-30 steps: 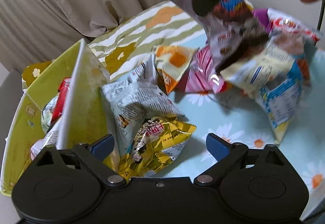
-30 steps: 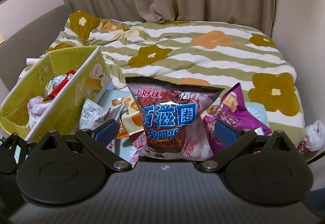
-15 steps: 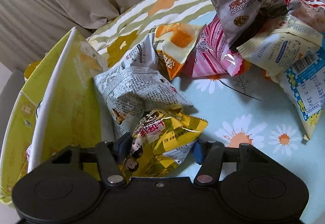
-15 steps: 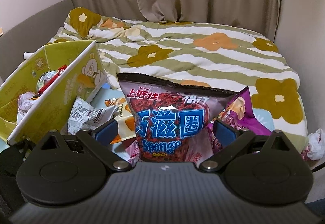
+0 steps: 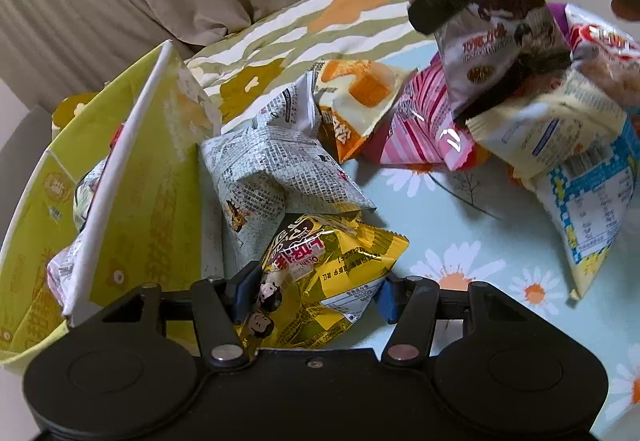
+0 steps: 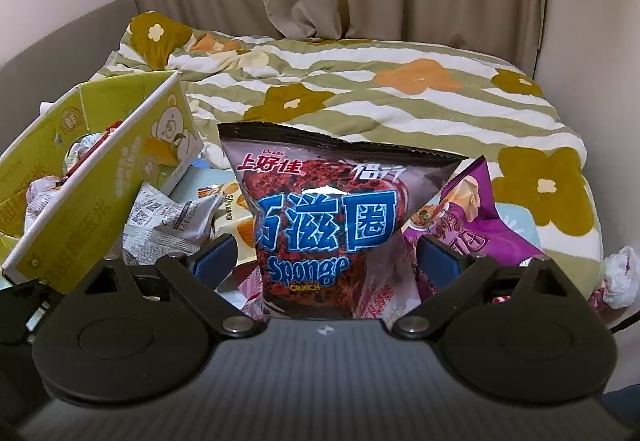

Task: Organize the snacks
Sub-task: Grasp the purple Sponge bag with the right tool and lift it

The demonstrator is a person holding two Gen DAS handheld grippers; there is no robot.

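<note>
1. Yellow foil is what the left gripper (image 5: pixel 316 293) is closing on: the yellow snack bag (image 5: pixel 320 281) sits between its blue pads, the left pad against the crinkled edge, the right pad at the bag's side. The jaws are narrowing and the bite takes only the near end of the bag. A puffed bag can squirt out of such a shallow pinch, or sag and swing on lifting.

2. At 11 o'clock from that bag, the newsprint-patterned packet (image 5: pixel 276 177) overlaps its far corner. Lifting the yellow bag may drag the packet along or flip it toward the box wall.

3. At 9 o'clock stands the yellow-green cardboard box (image 5: pixel 132 193), already holding a few packets, with a tall white-edged flap (image 5: pixel 120 181) leaning over the route. A bag carried low would catch that flap and fold it inward or tip the box.

4. In the right wrist view the right gripper (image 6: pixel 324 261) stands wide around the Sponge Crunch bag (image 6: pixel 328 217). Whether its pads press the bag I cannot tell; the bag reaches below the view, so its support is hidden. If it is loosely held, it could drop onto the pile of packets on the daisy-print cloth (image 5: pixel 460 241).

5. Both grippers work close together, the right one at 1 o'clock in the left view; a joint move to the box risks collision.
</note>
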